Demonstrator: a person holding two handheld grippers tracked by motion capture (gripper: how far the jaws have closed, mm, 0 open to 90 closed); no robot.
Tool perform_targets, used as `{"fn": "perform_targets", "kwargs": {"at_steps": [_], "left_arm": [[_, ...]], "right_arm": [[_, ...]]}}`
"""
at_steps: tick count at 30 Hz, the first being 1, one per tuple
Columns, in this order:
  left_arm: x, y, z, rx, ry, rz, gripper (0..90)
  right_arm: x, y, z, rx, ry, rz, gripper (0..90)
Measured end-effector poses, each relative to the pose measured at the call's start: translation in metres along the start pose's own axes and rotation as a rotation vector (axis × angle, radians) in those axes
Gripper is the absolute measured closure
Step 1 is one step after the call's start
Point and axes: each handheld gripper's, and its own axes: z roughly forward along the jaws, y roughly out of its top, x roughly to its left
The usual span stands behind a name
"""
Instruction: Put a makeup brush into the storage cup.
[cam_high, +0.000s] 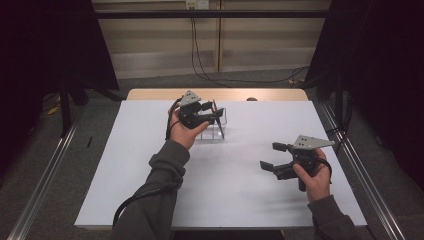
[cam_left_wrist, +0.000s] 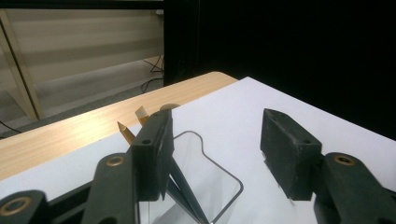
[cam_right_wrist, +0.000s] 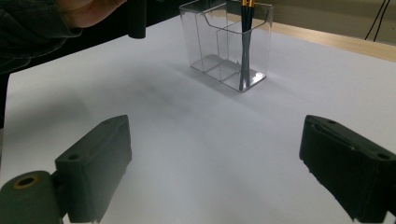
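White sheeting covers the surface (cam_high: 220, 180), with a strip of bare wood along the far edge and dark curtains to either side. Clear plastic holder (cam_high: 214, 125) stands upright near the far middle, divided into compartments. Left gripper (cam_high: 212, 112) hangs directly over it, jaws spread part way with nothing pinched between them; judged to have just let go of what it carried. Right gripper (cam_high: 270, 156) is parked well apart at the near right, jaws spread wide and empty, likely kept out of the way while the other hand works.

Two pencils (cam_left_wrist: 184, 193) stand tilted in one end compartment of the holder (cam_right_wrist: 226, 42), tips down, leaning against the wall.

View notes: right gripper view gives the holder side-on, showing the dividers and which compartment the dark shafts (cam_right_wrist: 245, 46) occupy. Left gripper view looks down past its own jaws, showing the holder rim (cam_left_wrist: 219, 165) and two wooden ends (cam_left_wrist: 125, 130) poking up beside one jaw.
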Motion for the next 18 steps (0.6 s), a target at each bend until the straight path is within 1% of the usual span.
{"fn": "perform_targets", "kwargs": {"at_steps": [1,2,4,5,6,8,9,11,12,13,14,15,16,17,18], "left_arm": [[-0.0004,-0.0004,-0.0004,0.000,0.000,-0.004,42.1],[-0.0005,-0.0013,-0.0003,-0.014,-0.011,-0.010,41.4],[0.0000,-0.0016,-0.0018,-0.013,-0.018,-0.009,40.3],[-0.0010,-0.0014,-0.0024,-0.010,-0.004,-0.009,39.5],[-0.0017,-0.0014,-0.0027,-0.010,0.000,-0.013,39.4],[-0.0012,-0.0016,-0.0033,-0.012,-0.019,-0.012,38.1],[-0.0013,-0.0016,-0.0037,-0.020,-0.014,-0.013,37.2],[-0.0010,-0.0016,-0.0045,-0.025,-0.020,-0.017,35.6],[-0.0010,-0.0016,-0.0052,-0.026,-0.019,-0.014,35.2],[-0.0017,-0.0016,-0.0056,-0.025,-0.010,-0.016,34.2],[-0.0011,-0.0016,-0.0065,-0.016,-0.013,-0.008,33.2],[-0.0019,-0.0018,-0.0064,-0.023,-0.013,-0.017,32.4],[-0.0020,-0.0019,-0.0070,-0.020,-0.013,-0.016,31.6],[-0.0038,-0.0018,-0.0072,-0.021,0.007,-0.025,30.8],[-0.0044,-0.0020,-0.0077,-0.025,0.007,-0.029,29.9]], "right_arm": [[0.0001,-0.0001,-0.0002,0.001,-0.002,0.001,9.0],[0.0002,-0.0002,-0.0003,0.001,-0.003,0.002,9.0],[0.0004,-0.0004,-0.0001,0.002,-0.001,0.003,9.0],[0.0005,-0.0005,-0.0001,0.001,0.000,0.003,9.0],[0.0005,-0.0005,0.0000,0.001,0.000,0.002,9.0],[0.0005,-0.0005,0.0001,0.000,-0.001,0.001,9.0],[0.0005,-0.0005,0.0001,0.000,0.000,0.001,9.0],[0.0007,-0.0006,0.0001,0.002,-0.001,0.001,9.0],[0.0006,-0.0006,0.0001,0.002,0.000,0.002,9.0],[0.0004,-0.0006,0.0001,0.001,0.000,-0.001,9.0],[0.0004,-0.0005,0.0000,0.001,-0.002,0.001,9.0],[0.0004,-0.0005,-0.0004,0.000,-0.003,0.002,9.0],[0.0003,-0.0004,-0.0007,-0.001,-0.004,0.002,9.0],[0.0004,-0.0004,-0.0009,-0.001,-0.006,0.002,9.0],[0.0004,-0.0004,-0.0012,-0.001,-0.006,0.003,9.1]]}}
